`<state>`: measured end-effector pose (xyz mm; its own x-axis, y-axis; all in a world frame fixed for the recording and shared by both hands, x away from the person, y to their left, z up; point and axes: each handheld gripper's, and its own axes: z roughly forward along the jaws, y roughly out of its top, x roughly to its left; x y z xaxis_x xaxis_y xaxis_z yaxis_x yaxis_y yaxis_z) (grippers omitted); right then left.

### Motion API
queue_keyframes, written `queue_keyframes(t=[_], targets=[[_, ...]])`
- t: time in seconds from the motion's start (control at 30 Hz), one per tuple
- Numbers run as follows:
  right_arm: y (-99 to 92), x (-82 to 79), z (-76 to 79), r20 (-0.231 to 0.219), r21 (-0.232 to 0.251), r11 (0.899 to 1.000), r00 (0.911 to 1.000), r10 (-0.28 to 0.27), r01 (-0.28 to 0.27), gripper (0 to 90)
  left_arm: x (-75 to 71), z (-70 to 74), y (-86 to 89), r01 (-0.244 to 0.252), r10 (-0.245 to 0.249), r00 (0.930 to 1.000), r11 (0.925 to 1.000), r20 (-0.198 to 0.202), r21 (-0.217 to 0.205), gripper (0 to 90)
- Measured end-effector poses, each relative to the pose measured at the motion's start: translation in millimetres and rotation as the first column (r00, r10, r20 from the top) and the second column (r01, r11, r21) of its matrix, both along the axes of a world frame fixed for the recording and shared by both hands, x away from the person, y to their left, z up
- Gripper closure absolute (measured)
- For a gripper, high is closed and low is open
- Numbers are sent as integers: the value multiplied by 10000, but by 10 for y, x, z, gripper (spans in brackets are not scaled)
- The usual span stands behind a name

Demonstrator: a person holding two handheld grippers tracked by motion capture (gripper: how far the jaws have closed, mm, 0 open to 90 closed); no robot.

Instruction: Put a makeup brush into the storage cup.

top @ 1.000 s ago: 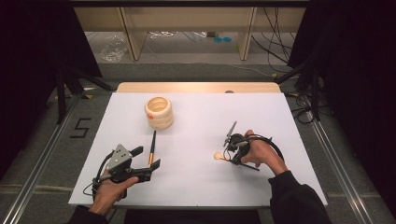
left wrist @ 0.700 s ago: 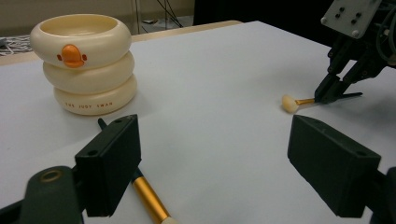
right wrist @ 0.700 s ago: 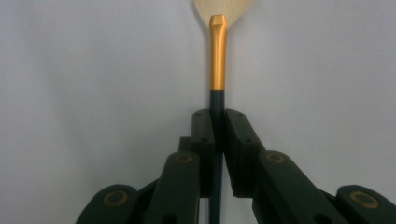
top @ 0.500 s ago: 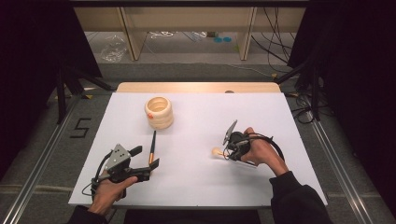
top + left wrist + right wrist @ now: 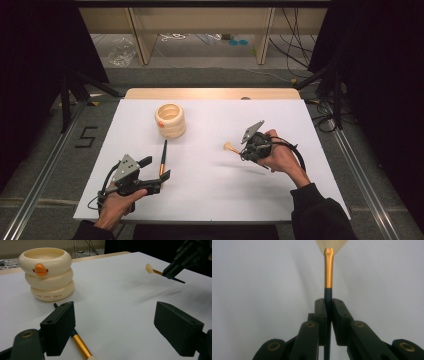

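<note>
The right gripper (image 5: pixel 329 312) clamps the dark handle of a gold-ferruled fan brush (image 5: pixel 328 270) with cream bristles, cut off by the frame's top. From the high view, this brush (image 5: pixel 231 147) hangs right of the cream 3-ring duck-faced holder (image 5: pixel 170 120). The left gripper (image 5: pixel 113 327), jaws wide and empty, straddles a 2nd gold-banded brush (image 5: pixel 80 345) lying just before the holder (image 5: pixel 46 273), its tip half hidden.

brush tip (image 5: pixel 332 243) cut off at top
</note>
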<state>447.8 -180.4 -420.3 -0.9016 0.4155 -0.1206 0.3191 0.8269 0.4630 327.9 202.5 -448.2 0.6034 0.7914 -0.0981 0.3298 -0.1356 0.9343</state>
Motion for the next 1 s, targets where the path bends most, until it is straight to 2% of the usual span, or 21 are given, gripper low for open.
queue_keyframes(t=[0.1,0.23,0.27,0.3,0.33,0.37,0.43,0.47,0.5,0.53,0.57,0.6,0.63,0.67,0.73,0.77,0.8,0.87,0.93,0.97,1.0], targets=[[-11,15,15,158,344,9994,9999,-67,61,829,-1,-4,-4,4,-4,10000,10000,-23,36,172],[-5,40,61,685,1305,9909,9968,-417,324,829,-1,-5,-9,-18,18,10000,10000,-47,32,171],[-5,40,61,685,1305,9909,9968,-417,324,829,-1,-5,-9,-18,18,10000,10000,-47,32,171],[-5,50,78,776,1710,9846,9958,-495,356,830,-2,-5,-5,-27,27,10000,10000,-50,33,171],[-5,50,78,776,1710,9846,9958,-495,356,830,-2,-5,-5,-27,27,10000,10000,-50,33,171],[-10,59,95,868,2149,9758,9944,-600,401,830,0,-4,-6,-64,64,10000,10000,-60,-29,171],[-8,61,97,903,2338,9714,9938,-650,423,830,3,-5,-7,-31,31,10000,10000,-44,17,172],[-9,58,122,899,2918,9554,9931,-754,461,830,4,-9,-14,4,-5,10000,10000,-50,-18,171],[-9,58,122,899,2918,9554,9931,-754,461,830,4,-9,-14,4,-5,10000,10000,-50,-18,171],[-9,62,139,870,3183,9468,9931,-781,466,830,-2,-7,-20,-23,23,10000,10000,-82,28,171],[0,57,159,772,3740,9257,9928,-920,567,830,-1,-11,-34,36,-35,9999,10000,-98,57,171],[0,57,159,772,3740,9257,9928,-920,567,830,-1,-11,-34,36,-35,9999,10000,-98,57,171],[6,57,178,726,4249,9035,9927,-963,565,830,-3,-14,-46,0,-1,9998,10000,-194,-72,171],[11,57,182,649,4455,8936,9934,-944,558,830,1,-14,-50,27,-30,9998,9999,-207,-131,171],[24,50,189,583,5015,8630,9929,-1035,605,830,17,-13,-73,114,-120,9996,9997,-240,-236,172],[24,50,189,583,5015,8630,9929,-1035,605,830,29,-12,-89,234,-239,9995,9995,-229,-208,172],[56,39,184,518,5497,8329,9925,-1111,645,830,42,-12,-152,311,-327,9989,9985,-334,-458,173],[95,27,167,404,5838,8095,9936,-1055,622,830,60,-3,-193,573,-577,9982,9979,-140,-304,172],[125,12,166,357,6056,7933,9938,-1057,626,830,68,-6,-240,523,-535,9982,9978,-288,-411,173],[153,4,160,296,6310,7735,9945,-1004,593,830,90,-10,-256,716,-724,9971,9968,-215,-369,173],[167,-6,167,278,6329,7721,9949,-972,577,830,95,-9,-281,681,-694,9971,9968,-309,-409,174]])
